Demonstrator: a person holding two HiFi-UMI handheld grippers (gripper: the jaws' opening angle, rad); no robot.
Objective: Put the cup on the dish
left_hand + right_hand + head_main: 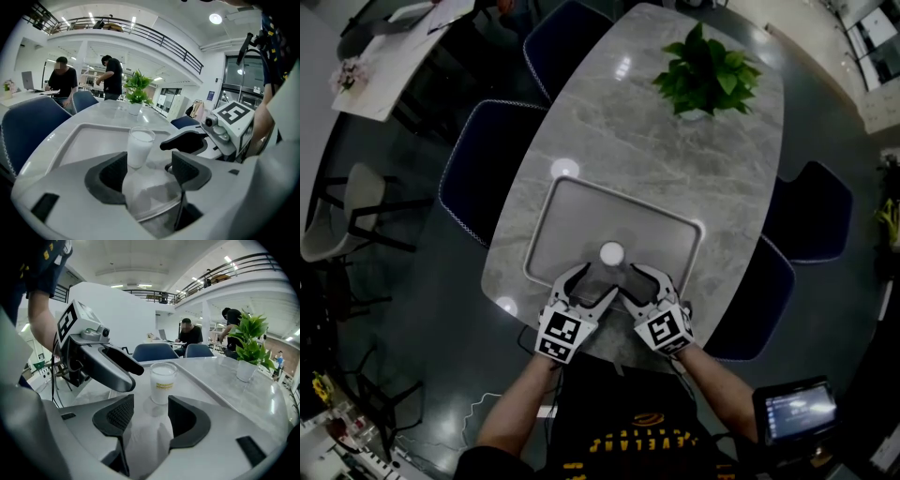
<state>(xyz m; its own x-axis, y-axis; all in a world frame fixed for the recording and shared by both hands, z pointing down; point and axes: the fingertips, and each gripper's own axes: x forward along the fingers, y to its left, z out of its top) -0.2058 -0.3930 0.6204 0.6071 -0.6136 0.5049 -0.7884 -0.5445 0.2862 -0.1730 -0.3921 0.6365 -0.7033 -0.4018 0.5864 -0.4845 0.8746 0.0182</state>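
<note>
Looking across the marble surface (675,159), I see the cup (611,251) already upright inside the grey dish (619,217), near its front rim. The left gripper (595,281) and right gripper (642,281) sit side by side just short of it, the fingers of both spread apart and gripping nothing. I'd judge the placing done. The careful move is to draw both straight back, slowly, so no fingertip clips the cup. A yellow label (163,386) bands the cup, its print too small to read.
</note>
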